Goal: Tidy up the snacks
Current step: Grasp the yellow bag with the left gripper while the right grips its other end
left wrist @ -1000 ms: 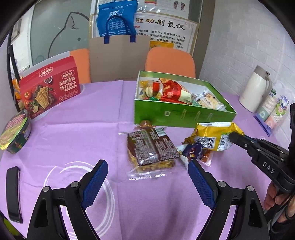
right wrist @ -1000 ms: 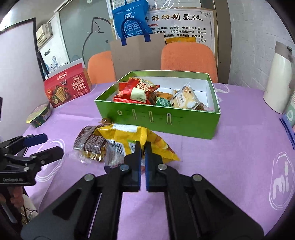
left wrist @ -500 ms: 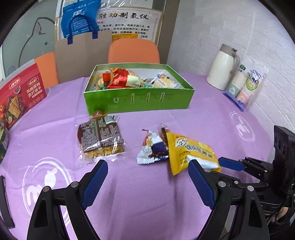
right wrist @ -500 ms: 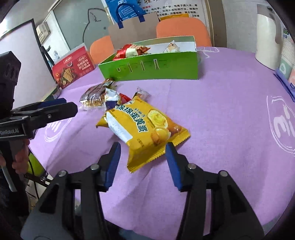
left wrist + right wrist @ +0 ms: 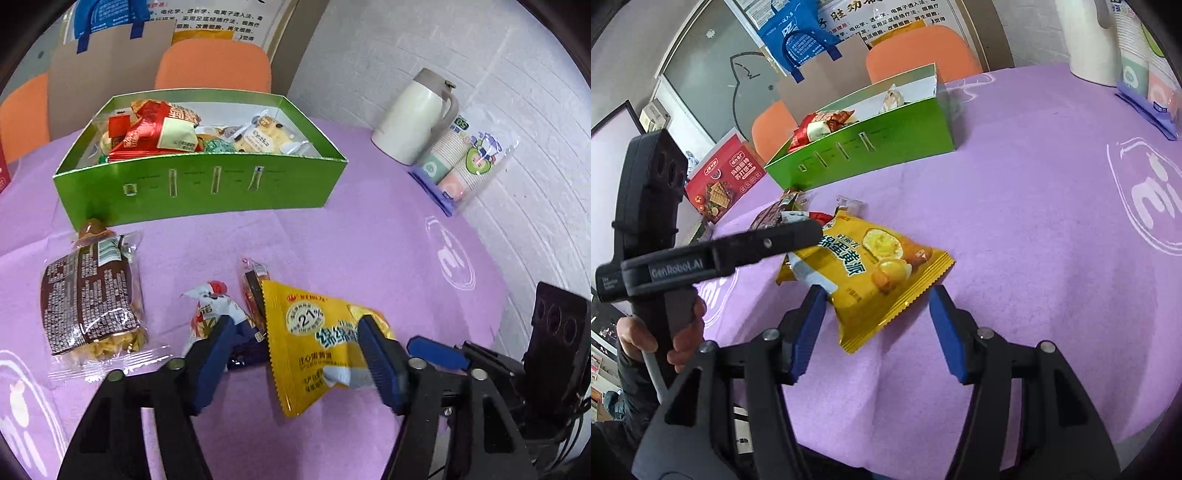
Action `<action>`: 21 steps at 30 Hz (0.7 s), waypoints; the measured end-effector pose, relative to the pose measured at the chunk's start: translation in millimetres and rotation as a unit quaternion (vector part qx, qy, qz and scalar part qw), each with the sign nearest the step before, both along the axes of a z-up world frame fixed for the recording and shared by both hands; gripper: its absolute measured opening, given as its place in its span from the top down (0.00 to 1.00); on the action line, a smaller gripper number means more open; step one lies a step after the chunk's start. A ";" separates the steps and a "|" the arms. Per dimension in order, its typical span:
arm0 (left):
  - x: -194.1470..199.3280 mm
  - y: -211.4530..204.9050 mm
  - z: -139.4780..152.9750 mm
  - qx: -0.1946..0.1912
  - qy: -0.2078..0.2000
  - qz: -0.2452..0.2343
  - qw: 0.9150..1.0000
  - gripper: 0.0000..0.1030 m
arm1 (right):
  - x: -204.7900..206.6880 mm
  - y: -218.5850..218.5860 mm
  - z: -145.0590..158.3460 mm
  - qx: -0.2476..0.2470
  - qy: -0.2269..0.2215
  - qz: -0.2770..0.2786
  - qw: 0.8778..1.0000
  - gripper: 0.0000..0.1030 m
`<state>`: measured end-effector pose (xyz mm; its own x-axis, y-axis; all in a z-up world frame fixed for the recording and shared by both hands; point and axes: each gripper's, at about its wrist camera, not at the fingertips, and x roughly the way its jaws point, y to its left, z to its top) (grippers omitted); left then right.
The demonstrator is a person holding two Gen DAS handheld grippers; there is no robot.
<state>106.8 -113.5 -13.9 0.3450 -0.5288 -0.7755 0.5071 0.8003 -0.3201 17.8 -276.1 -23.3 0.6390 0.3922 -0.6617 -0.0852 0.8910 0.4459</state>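
A yellow egg-yolk pastry bag [image 5: 314,339] lies flat on the purple tablecloth. My left gripper [image 5: 295,352] is open and straddles it, one blue pad on each side. My right gripper [image 5: 877,325] is also open, just short of the same yellow bag [image 5: 871,266], holding nothing. The green snack box [image 5: 199,184] stands behind, with several packets inside. A brown-labelled snack pack [image 5: 88,295], a small white and blue packet [image 5: 210,314] and a small red packet [image 5: 251,288] lie loose left of the bag.
A white thermos [image 5: 413,118] and a sleeve of paper cups [image 5: 465,158] stand at the right by the brick wall. A red cracker box [image 5: 724,181] stands at the far left. Orange chairs [image 5: 214,62] are behind the table. A hand [image 5: 683,343] holds the left tool.
My right gripper has opened and let go of the yellow bag, which now lies on the cloth. My left gripper has swung right and closed in over the bag.
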 end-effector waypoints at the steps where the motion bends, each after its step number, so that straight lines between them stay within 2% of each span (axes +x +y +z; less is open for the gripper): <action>1: -2.0 -1.1 -3.7 0.006 0.004 -0.007 1.000 0.52 | 3.0 -1.8 -1.6 -0.002 0.001 -0.010 1.000 0.42; 3: -9.5 -0.5 -14.6 0.010 0.021 -0.023 0.999 0.59 | 9.6 -2.9 -4.7 -0.023 0.008 -0.031 0.999 0.42; 4: -13.7 0.6 -18.3 0.009 0.028 -0.028 0.999 0.59 | 12.3 -4.0 -6.9 -0.033 0.010 -0.040 0.999 0.42; 8: -24.0 8.4 -18.9 0.002 0.032 -0.015 0.999 0.59 | 8.4 -12.6 -8.5 0.004 0.009 -0.036 0.999 0.42; 9: -23.7 11.8 -14.6 -0.005 0.028 -0.007 1.000 0.58 | 6.4 -12.4 -5.2 0.000 0.003 -0.035 0.999 0.42; 12: -16.1 16.0 -4.8 -0.024 0.014 0.010 1.000 0.41 | 8.8 -10.6 3.0 -0.021 -0.012 -0.032 0.999 0.42; 14: -9.2 12.3 -4.4 -0.023 0.016 0.014 1.000 0.41 | 16.6 -9.4 3.4 -0.020 -0.010 -0.033 0.999 0.42; 17: -3.9 8.5 -8.6 -0.038 0.044 0.012 0.998 0.41 | 24.6 -9.0 5.0 -0.017 -0.007 -0.037 0.999 0.42; 21: -12.7 13.8 4.8 -0.057 0.034 0.012 0.998 0.41 | 17.4 -15.5 16.9 -0.004 -0.028 -0.036 0.999 0.42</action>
